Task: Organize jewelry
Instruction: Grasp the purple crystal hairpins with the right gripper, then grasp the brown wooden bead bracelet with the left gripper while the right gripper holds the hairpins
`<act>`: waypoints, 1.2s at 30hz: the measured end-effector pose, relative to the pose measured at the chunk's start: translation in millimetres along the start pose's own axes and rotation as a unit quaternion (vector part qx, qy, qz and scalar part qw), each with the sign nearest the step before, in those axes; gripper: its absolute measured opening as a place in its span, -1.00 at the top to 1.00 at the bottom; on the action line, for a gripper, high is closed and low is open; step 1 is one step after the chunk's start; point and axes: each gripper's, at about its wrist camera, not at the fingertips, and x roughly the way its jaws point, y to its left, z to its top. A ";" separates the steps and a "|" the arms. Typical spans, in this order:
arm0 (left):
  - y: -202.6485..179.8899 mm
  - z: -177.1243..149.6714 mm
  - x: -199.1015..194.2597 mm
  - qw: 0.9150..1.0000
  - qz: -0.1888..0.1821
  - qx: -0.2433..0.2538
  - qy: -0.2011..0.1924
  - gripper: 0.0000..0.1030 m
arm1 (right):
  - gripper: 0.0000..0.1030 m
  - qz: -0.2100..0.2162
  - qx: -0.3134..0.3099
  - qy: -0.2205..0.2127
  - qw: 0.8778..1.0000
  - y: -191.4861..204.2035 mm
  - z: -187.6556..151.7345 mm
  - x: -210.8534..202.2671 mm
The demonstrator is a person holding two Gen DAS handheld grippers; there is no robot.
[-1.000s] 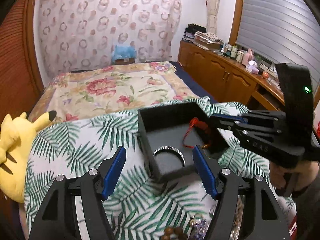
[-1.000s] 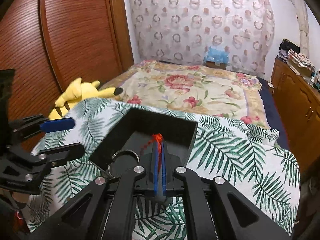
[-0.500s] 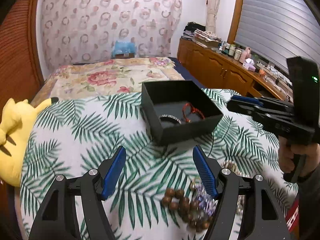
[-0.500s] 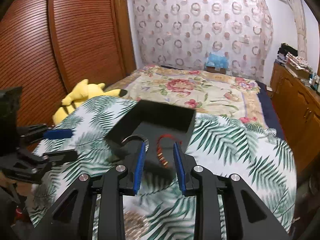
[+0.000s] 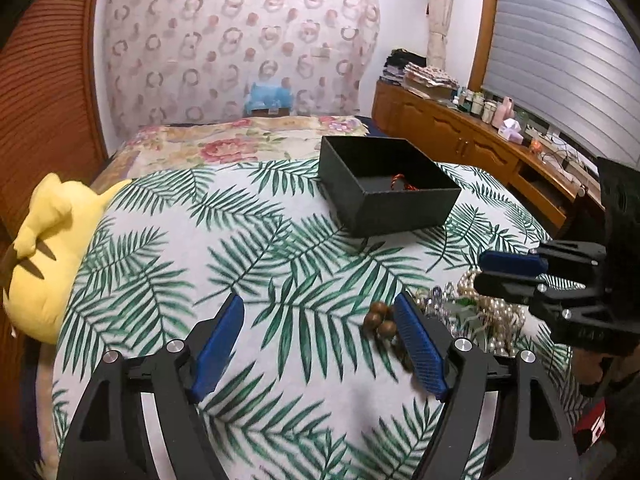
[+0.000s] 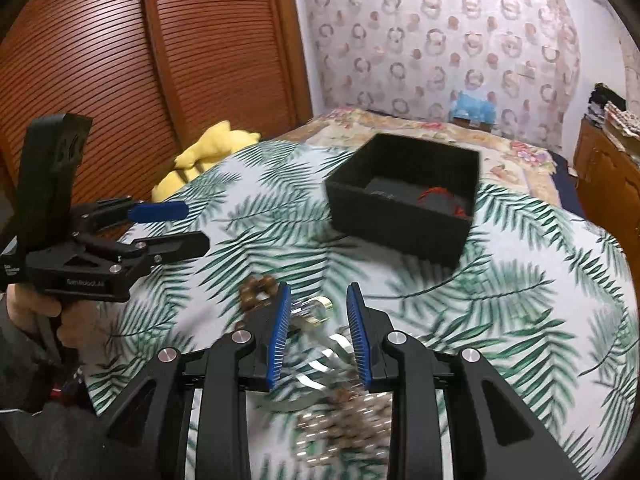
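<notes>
A black open box sits on the palm-leaf cloth; a red cord bracelet lies inside it, and it also shows in the right wrist view inside the box. A pile of jewelry lies near the front: brown wooden beads, pearl strands and clear crystals. My left gripper is open and empty, the beads just inside its right finger. My right gripper is open and empty above the blurred pile; it also shows in the left wrist view.
A yellow plush toy lies at the cloth's left edge. A floral bedspread lies beyond the box. A wooden dresser with bottles runs along the right wall. Wooden sliding doors stand on the left.
My right gripper opened and let the red bracelet go into the box, then drew back over the jewelry pile. My left gripper also pulled back from the box, staying open.
</notes>
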 end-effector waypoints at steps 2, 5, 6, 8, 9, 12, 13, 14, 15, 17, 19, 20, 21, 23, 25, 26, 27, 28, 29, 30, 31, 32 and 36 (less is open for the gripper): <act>2.8 -5.2 -1.9 1.000 -0.003 -0.005 0.001 -0.57 | 0.40 0.003 -0.005 0.003 1.000 6.6 -2.0 1.3; 7.6 -11.3 -4.5 1.000 -0.001 -0.011 0.003 -0.60 | 0.40 0.010 -0.006 0.014 1.000 14.7 -6.5 5.3; 8.2 -12.9 -5.0 1.000 0.000 -0.012 0.003 -0.63 | 0.40 0.010 -0.007 0.018 1.000 17.4 -8.1 7.0; 8.8 -16.2 -7.2 1.000 0.004 -0.012 0.001 -0.68 | 0.39 0.011 -0.006 0.024 1.000 19.1 -7.6 10.6; 9.2 -18.0 -8.0 1.000 0.006 -0.011 0.001 -0.68 | 0.39 0.013 -0.004 0.030 0.999 19.9 -7.9 13.3; 9.6 -21.3 -9.0 1.000 0.009 -0.010 0.001 -0.68 | 0.39 0.008 -0.004 0.041 0.999 19.9 -8.4 19.1; 9.2 -21.9 -9.1 1.000 0.007 -0.010 0.002 -0.68 | 0.40 0.010 -0.003 0.048 0.999 19.3 -8.7 21.5; 8.8 -22.3 -9.1 1.000 0.006 -0.010 0.002 -0.68 | 0.39 0.011 -0.003 0.055 0.998 19.3 -8.7 24.3; 8.2 -22.5 -9.2 1.000 0.006 -0.009 0.002 -0.68 | 0.39 0.011 -0.003 0.060 0.998 19.2 -8.4 26.5; 7.7 -21.8 -9.9 1.000 0.003 -0.009 0.000 -0.68 | 0.39 0.008 -0.003 0.064 0.998 19.0 -6.8 29.8; 6.6 -21.7 -11.2 1.000 0.003 -0.007 -0.002 -0.68 | 0.39 0.010 -0.002 0.072 0.997 19.1 -5.1 33.9; 5.7 -21.8 -11.8 1.000 0.003 -0.006 -0.003 -0.69 | 0.39 0.009 -0.005 0.076 0.997 20.0 -4.5 36.1; 4.7 -21.7 -12.3 1.000 0.003 -0.004 -0.003 -0.68 | 0.39 0.008 -0.009 0.079 0.997 20.7 -4.1 38.4; 3.0 -21.7 -13.0 1.000 0.003 -0.003 -0.003 -0.69 | 0.35 0.003 -0.020 0.083 0.996 24.3 -3.0 42.3; 1.5 -21.3 -13.1 1.000 0.002 -0.001 -0.003 -0.69 | 0.34 -0.001 -0.025 0.086 0.996 26.1 -1.6 45.4; 0.8 -21.4 -13.1 1.000 0.002 -0.001 -0.003 -0.69 | 0.34 -0.002 -0.027 0.088 0.996 26.4 -1.0 45.9; -0.4 -21.4 -13.0 1.000 0.001 0.000 -0.003 -0.69 | 0.34 -0.006 -0.033 0.090 0.995 28.0 -0.8 46.6; -0.8 -21.2 -12.6 1.000 0.000 0.001 -0.002 -0.68 | 0.34 -0.010 -0.039 0.091 0.995 29.4 -0.9 46.7; -1.7 -21.0 -12.1 1.000 0.000 0.002 -0.001 -0.69 | 0.35 -0.013 -0.043 0.091 0.995 30.2 -0.4 47.6; -2.8 -21.0 -11.4 1.000 -0.001 0.002 0.000 -0.69 | 0.41 -0.019 -0.047 0.089 0.995 30.9 -0.8 47.5; -3.7 -21.3 -10.4 1.000 -0.002 0.003 0.001 -0.69 | 0.41 -0.019 -0.049 0.088 0.995 31.4 -1.3 47.1; -4.2 -21.6 -9.5 1.000 -0.002 0.003 0.002 -0.69 | 0.42 -0.019 -0.050 0.087 0.995 31.5 -1.8 46.4; -4.9 -23.2 -4.2 1.000 0.000 0.002 0.011 -0.69 | 0.45 -0.013 -0.050 0.073 0.996 32.0 -0.1 38.3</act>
